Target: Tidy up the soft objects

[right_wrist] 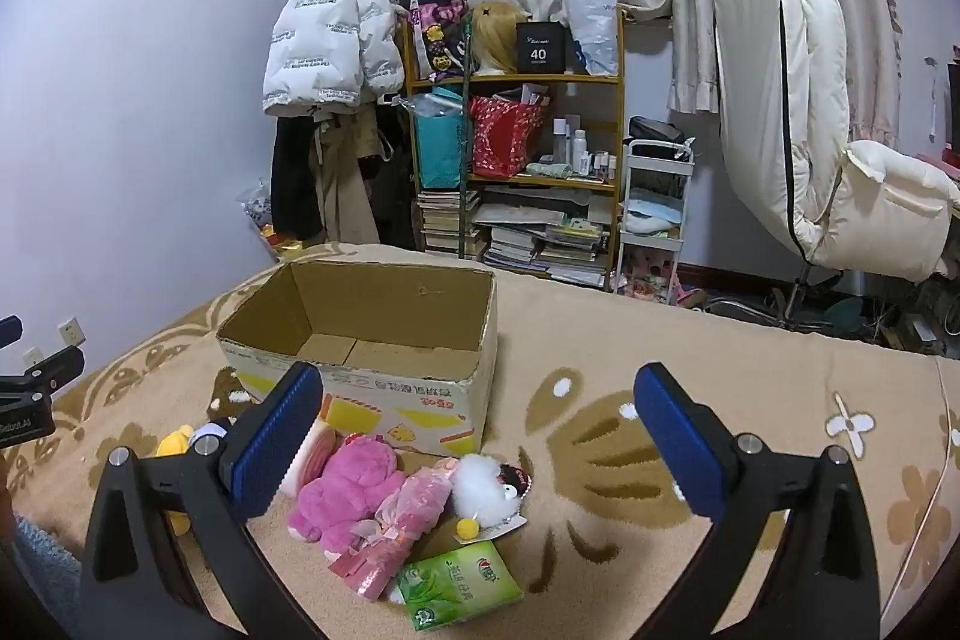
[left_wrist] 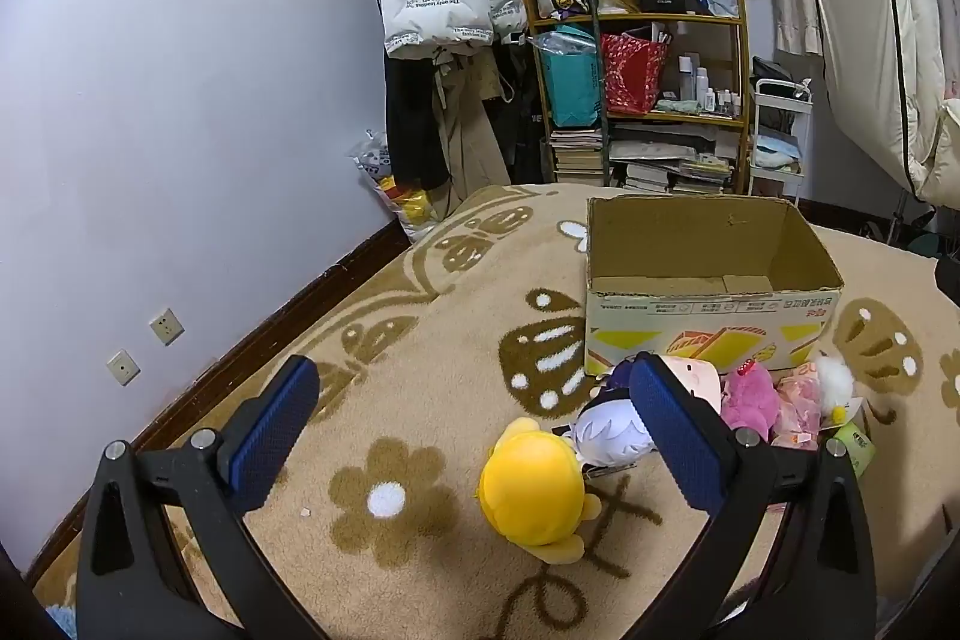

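From your left wrist camera, your left gripper [left_wrist: 474, 427] is spread wide with nothing between its blue pads. The yellow plush [left_wrist: 534, 487] lies on the carpet [left_wrist: 390, 340] in the gap between the fingers, nearer the right-hand one. Just beyond it, a white-haired doll [left_wrist: 606, 427] lies touching the yellow plush and is partly hidden behind that right-hand finger. Past the same fingertip stands the open cardboard box [left_wrist: 708, 316], with the pink plush [left_wrist: 750, 397] and a white fluffy toy [left_wrist: 834, 382] at its foot.

From your right wrist camera, your right gripper [right_wrist: 477, 433] is likewise wide open and holds nothing. The pink plush [right_wrist: 345, 496] lies just inside the left-hand finger, touching a pink wrapped bundle [right_wrist: 396, 526], with the white fluffy toy [right_wrist: 486, 487] beside that, roughly midway between the fingers. A green tissue pack [right_wrist: 459, 586] lies nearest you. The cardboard box [right_wrist: 372, 340] stands beyond the left-hand fingertip, and the yellow plush [right_wrist: 174, 445] peeks out behind that finger.
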The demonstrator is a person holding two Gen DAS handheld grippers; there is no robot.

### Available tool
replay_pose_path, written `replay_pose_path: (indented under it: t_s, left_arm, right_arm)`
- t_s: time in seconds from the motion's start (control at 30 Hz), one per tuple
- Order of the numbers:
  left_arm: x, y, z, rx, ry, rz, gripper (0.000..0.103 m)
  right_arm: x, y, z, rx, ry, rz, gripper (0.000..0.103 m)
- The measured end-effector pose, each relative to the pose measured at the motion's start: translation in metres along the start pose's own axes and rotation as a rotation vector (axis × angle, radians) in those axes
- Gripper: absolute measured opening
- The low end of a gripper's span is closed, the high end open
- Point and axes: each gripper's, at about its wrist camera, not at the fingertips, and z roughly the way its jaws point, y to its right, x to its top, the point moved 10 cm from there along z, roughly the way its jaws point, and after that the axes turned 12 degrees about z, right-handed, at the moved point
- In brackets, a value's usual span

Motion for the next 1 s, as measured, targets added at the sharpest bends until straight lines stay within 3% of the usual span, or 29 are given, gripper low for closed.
replay_pose_path:
  t_s: [1.0]
  left_arm:
    - [-0.0004, 0.0000, -0.0020, 0.002, -0.001, 0.004, 0.102]
  right_arm:
    - [0.0022, -0.0031, 0.0001, 0.007, -0.005, -0.004, 0.103]
